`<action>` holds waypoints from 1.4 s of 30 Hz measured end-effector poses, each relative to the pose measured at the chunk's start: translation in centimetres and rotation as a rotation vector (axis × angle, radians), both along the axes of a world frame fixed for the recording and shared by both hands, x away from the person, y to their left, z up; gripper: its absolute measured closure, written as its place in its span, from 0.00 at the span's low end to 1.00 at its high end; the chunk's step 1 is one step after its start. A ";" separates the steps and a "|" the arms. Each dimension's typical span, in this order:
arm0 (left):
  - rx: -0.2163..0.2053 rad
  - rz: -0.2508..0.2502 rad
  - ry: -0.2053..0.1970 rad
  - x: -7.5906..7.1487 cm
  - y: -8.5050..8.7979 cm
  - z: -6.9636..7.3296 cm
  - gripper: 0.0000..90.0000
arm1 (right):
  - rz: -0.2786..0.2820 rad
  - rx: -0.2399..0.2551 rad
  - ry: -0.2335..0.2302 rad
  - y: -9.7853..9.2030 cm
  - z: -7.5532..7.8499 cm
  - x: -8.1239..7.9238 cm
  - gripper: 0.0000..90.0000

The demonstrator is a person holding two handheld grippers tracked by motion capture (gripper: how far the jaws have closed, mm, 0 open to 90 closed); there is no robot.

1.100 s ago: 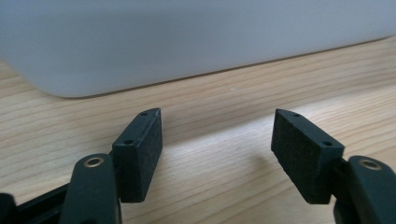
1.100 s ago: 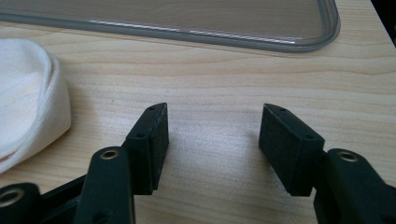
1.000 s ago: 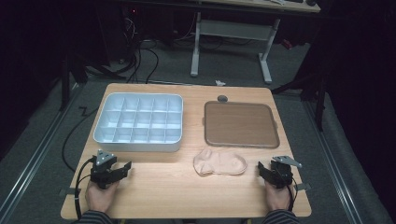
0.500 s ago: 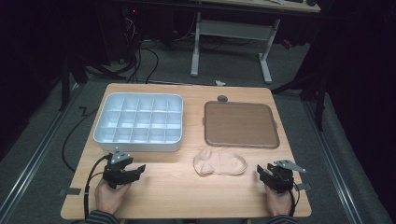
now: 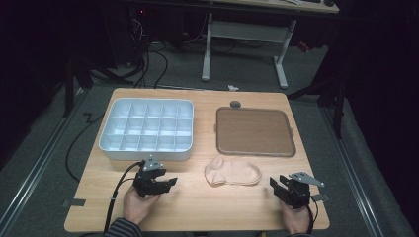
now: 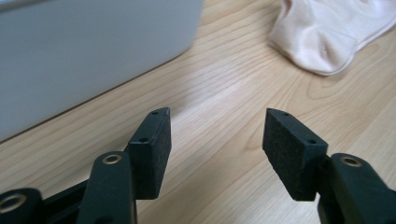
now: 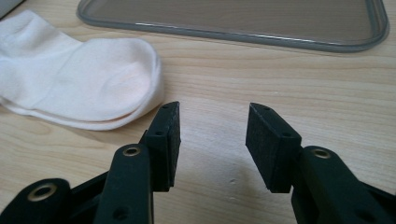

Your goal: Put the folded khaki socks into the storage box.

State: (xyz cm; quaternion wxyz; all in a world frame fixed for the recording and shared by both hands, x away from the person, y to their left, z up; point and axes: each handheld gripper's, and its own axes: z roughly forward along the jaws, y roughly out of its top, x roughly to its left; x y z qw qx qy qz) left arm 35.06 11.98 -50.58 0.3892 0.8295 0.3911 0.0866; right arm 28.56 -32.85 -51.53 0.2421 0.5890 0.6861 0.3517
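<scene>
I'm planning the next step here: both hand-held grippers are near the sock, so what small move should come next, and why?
Probably ease the right hand-held gripper forward to the sock and close on its near edge. Its jaws have just been closing, yet nothing lies between them, and the sock lies flat and untouched on the table. The left hand-held gripper is also empty and apart from the sock.

Dim room, lit tabletop; sharp close-ups, soft shadows

The little white sock (image 5: 232, 173) is just lying flat and a bit rumpled on the wooden table (image 5: 197, 207), near the front edge, right below the brown tray (image 5: 254, 131).
</scene>
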 end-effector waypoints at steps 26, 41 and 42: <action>-0.035 -0.101 0.015 1.6 -7.1 0.4 0.43 | 0.075 -0.044 -0.008 3.8 1.6 0.8 0.61; -0.025 -0.052 0.051 3.4 -10.4 -0.9 0.43 | 0.072 -0.021 0.020 3.9 0.5 2.1 0.61; -0.026 -0.049 0.049 3.5 -10.5 -1.0 0.43 | 0.070 -0.021 0.024 4.0 0.4 2.2 0.61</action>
